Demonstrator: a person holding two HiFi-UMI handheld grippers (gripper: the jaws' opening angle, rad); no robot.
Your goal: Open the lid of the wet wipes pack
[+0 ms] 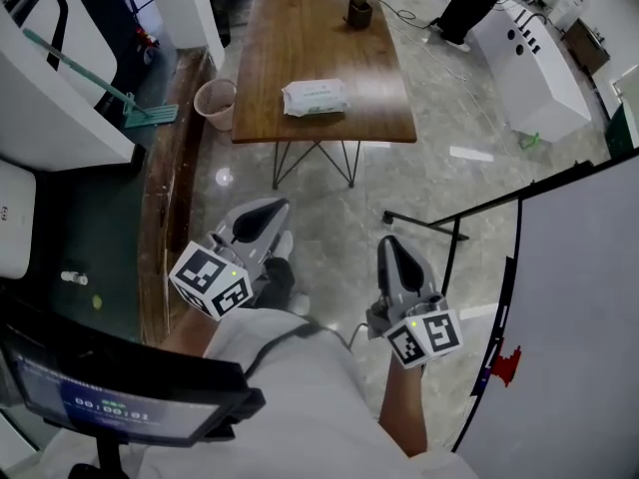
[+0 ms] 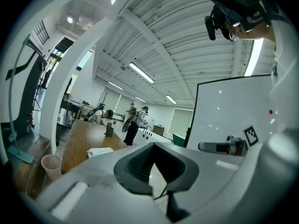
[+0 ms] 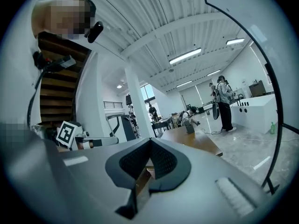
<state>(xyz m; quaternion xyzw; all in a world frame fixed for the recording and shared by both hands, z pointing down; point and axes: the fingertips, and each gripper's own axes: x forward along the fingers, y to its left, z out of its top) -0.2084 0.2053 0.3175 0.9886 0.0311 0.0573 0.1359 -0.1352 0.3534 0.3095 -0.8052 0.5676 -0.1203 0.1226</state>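
The wet wipes pack is a white and pale green packet lying flat on the near half of a long wooden table; it also shows small in the left gripper view. Both grippers hang over the floor well short of the table, held near the person's body. My left gripper points toward the table with its jaws together and nothing between them. My right gripper is shut and empty too. Each sees the other's marker cube off to one side.
A dark holder stands at the table's far end. A pink waste bin sits by the table's left corner, with a mop beside it. A whiteboard on a black stand rises at my right. People stand far back.
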